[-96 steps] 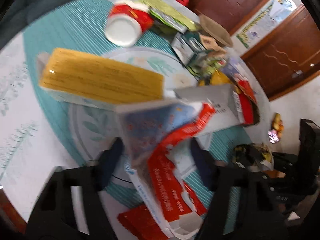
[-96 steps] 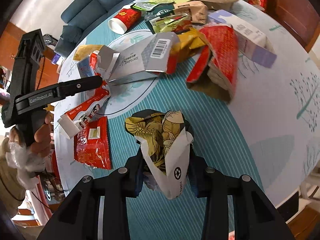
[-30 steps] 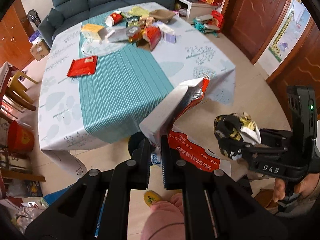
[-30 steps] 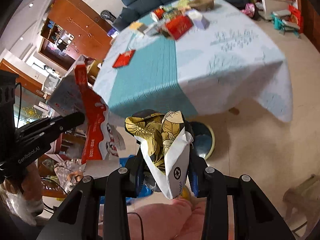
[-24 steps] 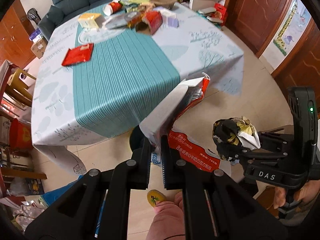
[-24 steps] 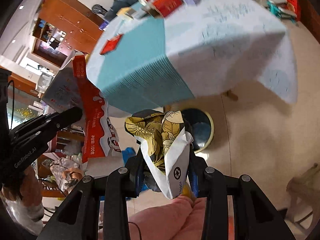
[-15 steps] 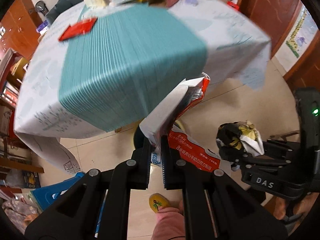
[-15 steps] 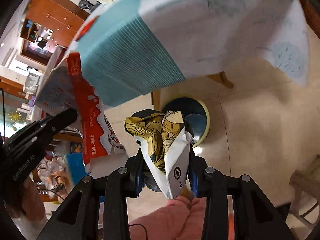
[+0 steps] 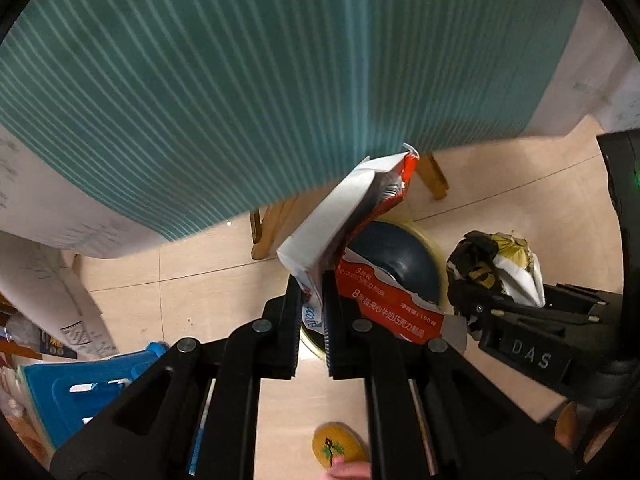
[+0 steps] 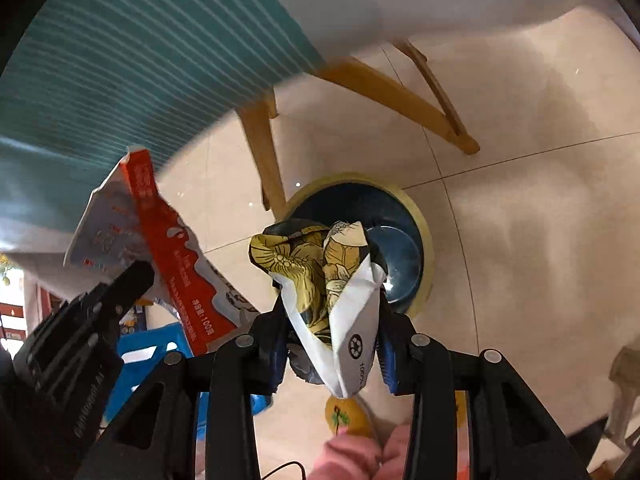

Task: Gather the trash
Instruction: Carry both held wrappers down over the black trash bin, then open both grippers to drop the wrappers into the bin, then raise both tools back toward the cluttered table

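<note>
The torn red-and-white chocolate box (image 9: 360, 248) is pinched flat in the jaws of the left gripper (image 9: 312, 320), which stand almost closed on the card. It hangs above the floor, right over the near rim of the round trash bin (image 10: 412, 208) with its dark blue inside and yellowish edge. Beside it the right gripper (image 10: 332, 344) carries a crumpled black-and-gold floral wrapper (image 10: 320, 268) — its jaws have just been opening a little, yet the wrapper sits between them and the pads look to be touching it. That wrapper hangs straight over the bin's mouth. Judging by this, the carry is done and the drop is what remains — neither piece is in the bin yet. Behind, the teal striped cloth of the counter (image 9: 280, 80) drapes down, with wooden legs (image 10: 264, 152) under it and a blue plastic stool (image 9: 80, 388) off to the side.
</note>
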A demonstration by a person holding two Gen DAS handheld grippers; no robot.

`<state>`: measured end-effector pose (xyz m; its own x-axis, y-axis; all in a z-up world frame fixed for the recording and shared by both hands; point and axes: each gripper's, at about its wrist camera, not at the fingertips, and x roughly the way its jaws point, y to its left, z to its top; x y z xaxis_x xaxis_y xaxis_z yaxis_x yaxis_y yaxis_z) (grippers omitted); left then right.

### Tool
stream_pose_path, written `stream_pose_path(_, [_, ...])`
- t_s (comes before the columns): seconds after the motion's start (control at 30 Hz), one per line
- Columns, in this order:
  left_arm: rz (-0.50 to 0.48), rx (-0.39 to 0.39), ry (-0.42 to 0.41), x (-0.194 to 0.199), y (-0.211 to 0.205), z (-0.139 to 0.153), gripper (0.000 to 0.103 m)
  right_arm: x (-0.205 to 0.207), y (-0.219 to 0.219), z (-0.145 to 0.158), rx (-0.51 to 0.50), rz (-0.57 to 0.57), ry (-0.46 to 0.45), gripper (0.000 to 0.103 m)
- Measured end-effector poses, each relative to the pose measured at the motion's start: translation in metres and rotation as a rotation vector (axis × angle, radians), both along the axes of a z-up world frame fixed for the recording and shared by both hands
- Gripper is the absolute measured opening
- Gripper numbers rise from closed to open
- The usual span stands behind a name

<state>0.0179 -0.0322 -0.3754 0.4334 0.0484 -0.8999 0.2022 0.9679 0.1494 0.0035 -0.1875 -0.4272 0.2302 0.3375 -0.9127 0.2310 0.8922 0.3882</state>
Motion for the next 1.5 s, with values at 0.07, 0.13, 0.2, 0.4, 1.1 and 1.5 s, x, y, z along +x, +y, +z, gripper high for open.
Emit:
stream_pose_path(0.07, [0.010, 0.012, 0.007, 0.006, 0.001, -0.018, 0.007, 0.008, 0.002, -0.019, 0.003, -0.018, 0.012, 0.043])
stream_pose_path(0.13, [0.016, 0.012, 0.032, 0.012, 0.002, -0.029, 0.007, 0.011, 0.005, -0.033, 0.002, -0.023, 0.015, 0.046])
stream_pose_path(0.2, [0.027, 0.012, 0.057, 0.018, 0.004, -0.041, 0.009, 0.016, 0.007, -0.044, -0.002, -0.028, 0.013, 0.051])
stream_pose_path(0.4, [0.051, 0.001, 0.027, 0.027, 0.011, -0.048, 0.052, 0.021, 0.017, -0.053, -0.002, -0.030, 0.006, 0.070])
stream_pose_path(1.1, [0.139, -0.058, 0.073, -0.003, 0.024, -0.021, 0.053, -0.029, 0.010, 0.022, -0.049, -0.017, -0.019, 0.070])
stream_pose_path(1.5, [0.169, -0.136, 0.101, -0.026, 0.050, 0.101, 0.053, -0.064, 0.015, 0.171, -0.039, -0.014, -0.101, 0.070])
